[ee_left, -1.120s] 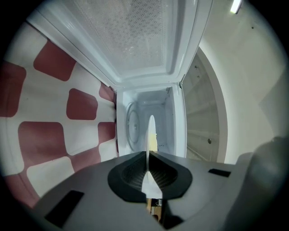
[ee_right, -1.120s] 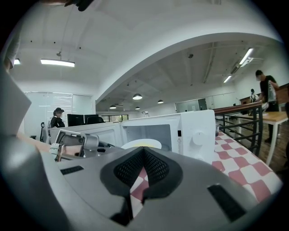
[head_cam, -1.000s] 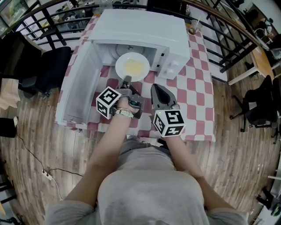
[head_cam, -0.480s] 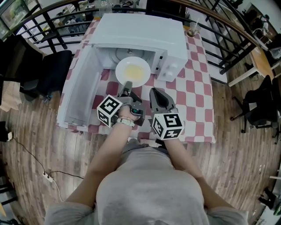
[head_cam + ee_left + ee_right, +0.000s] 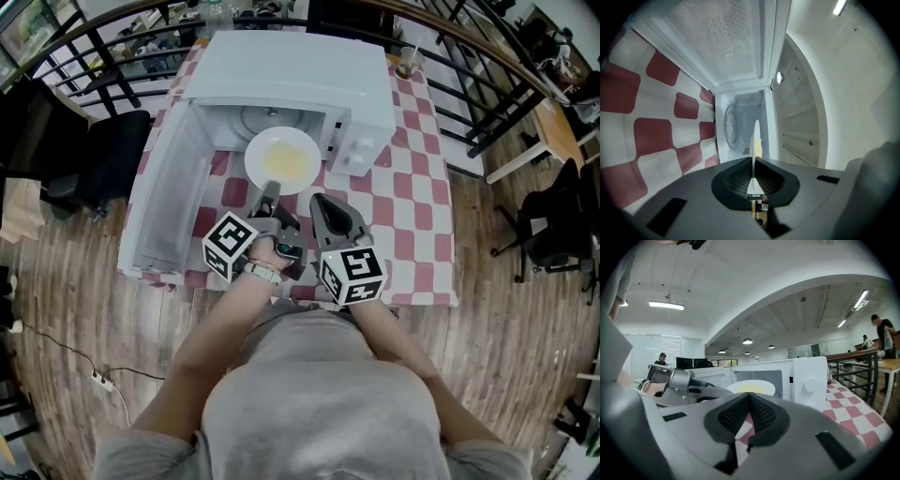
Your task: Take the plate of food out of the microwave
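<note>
A white plate (image 5: pixel 281 157) with yellow food sits half out of the mouth of the white microwave (image 5: pixel 300 75). My left gripper (image 5: pixel 270 189) is shut on the plate's near rim. In the left gripper view the plate (image 5: pixel 755 136) shows edge-on, clamped where the left gripper (image 5: pixel 753 161) closes on it, with the turntable (image 5: pixel 731 126) behind. My right gripper (image 5: pixel 317 200) hovers just right of the left one, shut on nothing. In the right gripper view the right gripper (image 5: pixel 749 395) points at the plate (image 5: pixel 751 388) and the microwave's control panel (image 5: pixel 808 380).
The microwave door (image 5: pixel 169 187) swings open to the left, reaching the table's front edge. A red and white checked cloth (image 5: pixel 412 187) covers the table. A cup (image 5: pixel 410 58) stands behind the microwave at the right. A black chair (image 5: pixel 108 141) and railings surround the table.
The left gripper has drawn back toward me and slightly up, bringing the plate further out of the microwave. The right gripper has stayed where it was.
</note>
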### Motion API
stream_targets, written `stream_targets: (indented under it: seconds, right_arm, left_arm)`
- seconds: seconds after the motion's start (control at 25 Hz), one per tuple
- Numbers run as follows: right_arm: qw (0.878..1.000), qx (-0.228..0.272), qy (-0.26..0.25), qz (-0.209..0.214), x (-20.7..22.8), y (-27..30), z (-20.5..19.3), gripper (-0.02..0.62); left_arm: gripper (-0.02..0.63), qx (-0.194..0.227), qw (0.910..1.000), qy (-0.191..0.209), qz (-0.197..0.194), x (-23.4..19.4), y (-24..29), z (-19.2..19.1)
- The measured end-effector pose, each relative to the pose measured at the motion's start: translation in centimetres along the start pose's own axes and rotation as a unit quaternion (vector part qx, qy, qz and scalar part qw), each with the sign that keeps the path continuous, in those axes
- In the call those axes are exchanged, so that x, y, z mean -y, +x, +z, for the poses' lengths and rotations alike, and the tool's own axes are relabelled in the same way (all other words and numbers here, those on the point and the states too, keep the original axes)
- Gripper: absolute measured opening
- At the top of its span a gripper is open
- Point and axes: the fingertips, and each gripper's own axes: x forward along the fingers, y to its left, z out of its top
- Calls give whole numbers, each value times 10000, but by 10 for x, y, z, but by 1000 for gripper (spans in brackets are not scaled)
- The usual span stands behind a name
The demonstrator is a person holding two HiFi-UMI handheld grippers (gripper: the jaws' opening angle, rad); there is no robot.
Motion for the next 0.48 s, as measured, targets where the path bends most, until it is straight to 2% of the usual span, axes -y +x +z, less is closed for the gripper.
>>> stream_targets:
  seconds: [0.32,0.48]
  right_arm:
    - [9999,90,45,-58,7,-6,8,26]
    - [9999,120,39,-63,9,-7,9,26]
  left_arm:
    - [14,72,10000,-15,59,1,-13,1]
    - [14,163,9997,-175,-47,5,-18,-1]
